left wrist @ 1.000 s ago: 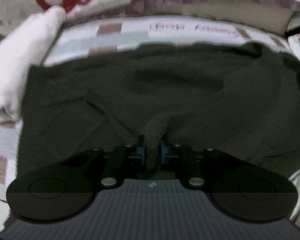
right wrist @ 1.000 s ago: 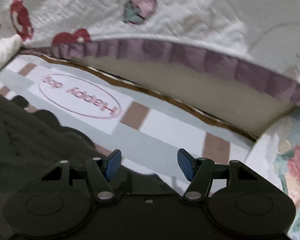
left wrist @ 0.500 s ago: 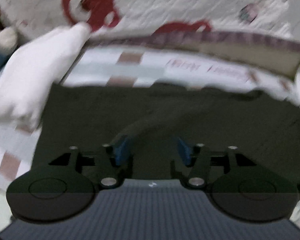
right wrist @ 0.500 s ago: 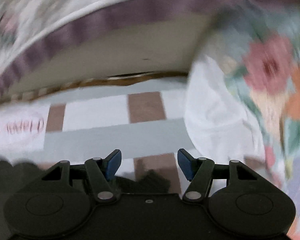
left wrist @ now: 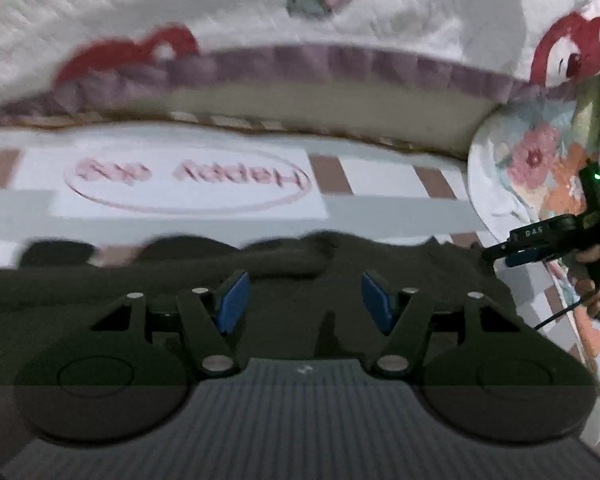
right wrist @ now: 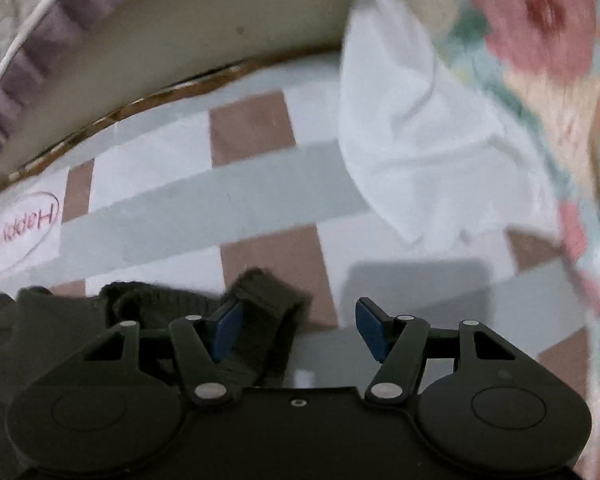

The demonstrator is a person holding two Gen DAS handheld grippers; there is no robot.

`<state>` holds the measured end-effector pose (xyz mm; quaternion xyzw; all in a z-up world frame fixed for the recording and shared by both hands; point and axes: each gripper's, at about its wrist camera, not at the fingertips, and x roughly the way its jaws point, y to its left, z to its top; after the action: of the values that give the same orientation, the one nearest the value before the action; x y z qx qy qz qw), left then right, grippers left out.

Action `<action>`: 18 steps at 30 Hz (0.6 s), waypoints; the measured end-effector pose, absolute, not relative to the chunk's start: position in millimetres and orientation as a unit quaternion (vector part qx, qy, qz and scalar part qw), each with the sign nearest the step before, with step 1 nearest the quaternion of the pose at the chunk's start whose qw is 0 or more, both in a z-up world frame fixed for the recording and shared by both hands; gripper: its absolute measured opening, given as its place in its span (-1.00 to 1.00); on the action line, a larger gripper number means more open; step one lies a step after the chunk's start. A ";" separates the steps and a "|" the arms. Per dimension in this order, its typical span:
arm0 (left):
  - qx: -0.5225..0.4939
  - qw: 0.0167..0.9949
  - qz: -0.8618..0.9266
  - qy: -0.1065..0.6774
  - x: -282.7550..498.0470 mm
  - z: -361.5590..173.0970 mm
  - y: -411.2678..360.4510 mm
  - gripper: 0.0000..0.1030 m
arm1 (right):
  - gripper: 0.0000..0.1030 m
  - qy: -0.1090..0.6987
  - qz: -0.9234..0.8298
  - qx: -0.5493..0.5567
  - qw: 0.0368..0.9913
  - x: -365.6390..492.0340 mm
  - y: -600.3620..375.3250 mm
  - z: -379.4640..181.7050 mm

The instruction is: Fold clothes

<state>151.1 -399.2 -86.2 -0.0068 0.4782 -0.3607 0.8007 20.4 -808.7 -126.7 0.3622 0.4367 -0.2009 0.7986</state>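
Dark garment (left wrist: 260,304) spread on the checked sheet (left wrist: 380,208); left gripper (left wrist: 304,300) agape above its middle, right gripper (right wrist: 296,328) agape at its right edge strip (right wrist: 268,296); likely regrasping for a fold, so close on that edge.

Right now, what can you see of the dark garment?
The dark olive-black knit garment lies spread over the checked bed sheet, soft and matte, its far edge rumpled. A ribbed end sticks out between the open blue pads of the right hand-held gripper. The left hand-held gripper is open above it, gripping nothing.
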 end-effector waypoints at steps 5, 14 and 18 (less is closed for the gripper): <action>-0.016 0.774 -0.391 0.498 158.4 -114.8 -428.0 -0.45 | -0.79 0.416 -0.180 0.382 0.805 10.4 -823.1 -139.8; -0.013 0.778 -0.365 0.511 165.6 -128.3 -428.1 -0.55 | 0.14 0.424 -0.161 0.323 0.830 14.8 -808.6 -108.0; -0.049 0.774 -0.360 0.518 174.7 -132.1 -415.0 -0.29 | 0.15 0.417 -0.140 0.348 0.828 11.0 -816.3 -114.7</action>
<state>174.7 -415.0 -132.1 -0.0485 0.5184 -0.3601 0.7741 11.0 -816.3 -114.7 0.3476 0.4174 -0.1401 0.8278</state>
